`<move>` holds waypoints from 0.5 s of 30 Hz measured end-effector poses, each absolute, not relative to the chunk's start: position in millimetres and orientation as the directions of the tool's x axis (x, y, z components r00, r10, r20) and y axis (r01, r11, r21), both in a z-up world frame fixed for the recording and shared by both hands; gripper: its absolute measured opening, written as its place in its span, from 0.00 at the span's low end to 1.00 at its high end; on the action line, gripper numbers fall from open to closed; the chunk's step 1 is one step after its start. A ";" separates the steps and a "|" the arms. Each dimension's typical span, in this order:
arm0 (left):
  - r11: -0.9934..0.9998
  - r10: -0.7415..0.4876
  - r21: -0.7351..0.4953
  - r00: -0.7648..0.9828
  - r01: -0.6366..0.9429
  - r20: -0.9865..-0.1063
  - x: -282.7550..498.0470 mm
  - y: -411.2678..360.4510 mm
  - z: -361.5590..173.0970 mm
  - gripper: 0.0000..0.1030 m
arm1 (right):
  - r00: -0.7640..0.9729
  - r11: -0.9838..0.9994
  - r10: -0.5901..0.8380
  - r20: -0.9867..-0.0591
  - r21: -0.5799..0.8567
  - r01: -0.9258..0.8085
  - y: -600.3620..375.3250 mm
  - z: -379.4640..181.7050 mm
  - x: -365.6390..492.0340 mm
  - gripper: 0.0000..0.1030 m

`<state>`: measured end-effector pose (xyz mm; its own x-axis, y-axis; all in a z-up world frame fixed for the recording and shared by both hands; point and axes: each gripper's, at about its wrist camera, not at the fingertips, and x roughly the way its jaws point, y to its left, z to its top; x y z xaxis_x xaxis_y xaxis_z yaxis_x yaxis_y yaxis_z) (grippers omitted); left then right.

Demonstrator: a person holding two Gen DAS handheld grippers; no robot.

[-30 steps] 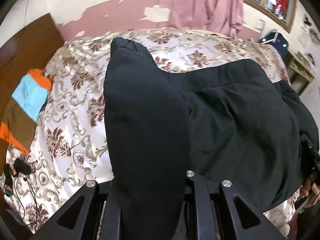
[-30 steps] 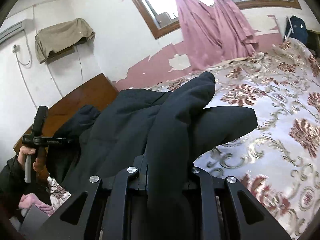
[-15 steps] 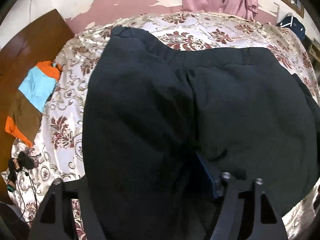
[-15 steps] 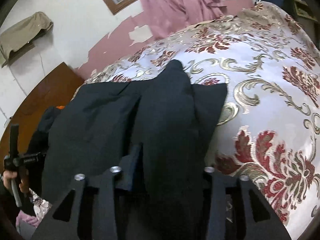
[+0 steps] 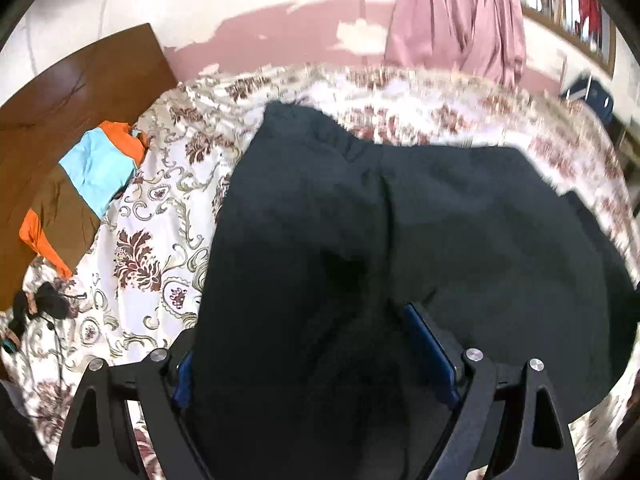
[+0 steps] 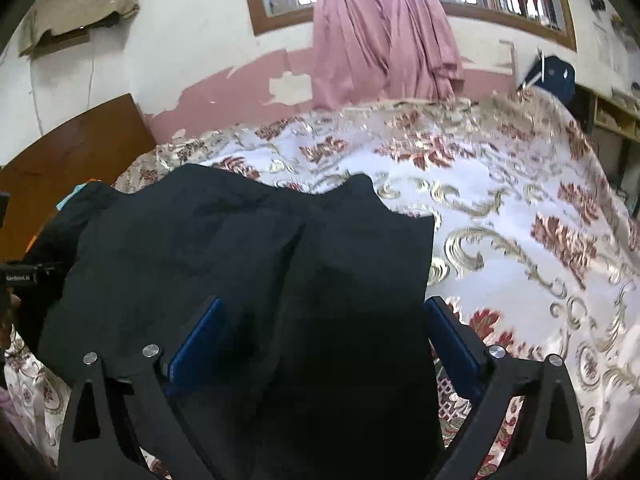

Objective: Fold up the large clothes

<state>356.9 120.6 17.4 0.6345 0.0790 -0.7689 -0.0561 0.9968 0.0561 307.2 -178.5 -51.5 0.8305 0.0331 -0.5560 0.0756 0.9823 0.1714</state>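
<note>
A large black garment (image 5: 400, 240) lies spread on the floral bedspread (image 5: 160, 240); the right wrist view shows it too (image 6: 240, 248). My left gripper (image 5: 308, 360) hangs low over its near edge. Its jaws are opening wide, and loose black cloth lies between the blue pads (image 5: 430, 344) without being pinched. My right gripper (image 6: 324, 340) stands over the garment's other near edge. Its jaws are opening too, with cloth draped between the pads (image 6: 196, 340) and not clamped. At the far left of the right wrist view I see the left gripper (image 6: 20, 276) in a hand.
An orange, blue and brown garment (image 5: 80, 184) lies by the wooden headboard (image 5: 60, 100). Black cables (image 5: 40, 304) sit at the bed's left edge. A pink curtain (image 6: 380, 32) hangs on the far wall, and a blue bag (image 6: 552, 76) stands beyond the bare bedspread (image 6: 520, 220).
Both grippers went from shut on raised folds of the black garment to wide apart. Both sank toward the bed. The garment dropped from held-up peaks to lying flat.
</note>
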 end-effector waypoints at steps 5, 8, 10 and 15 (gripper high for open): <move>0.998 -0.028 -0.061 0.696 -0.023 -0.718 335.4 125.1 29.3 0.85 | 0.865 0.987 0.030 -0.501 0.154 0.055 -172.4 -28.8 292.7 0.98; 0.995 -0.049 -0.100 0.731 -0.026 -0.680 320.8 128.8 34.9 0.85 | 0.883 0.987 0.054 -0.465 0.159 0.024 -164.4 -17.9 281.5 0.99; 0.992 -0.053 -0.122 0.750 -0.038 -0.659 312.6 131.8 38.2 0.86 | 0.891 0.987 0.068 -0.449 0.163 0.007 -159.7 -11.9 272.6 0.99; 0.988 -0.021 -0.136 0.813 -0.072 -0.582 292.4 137.6 50.0 0.90 | 0.907 0.987 0.077 -0.415 0.162 -0.010 -152.2 0.2 254.8 0.99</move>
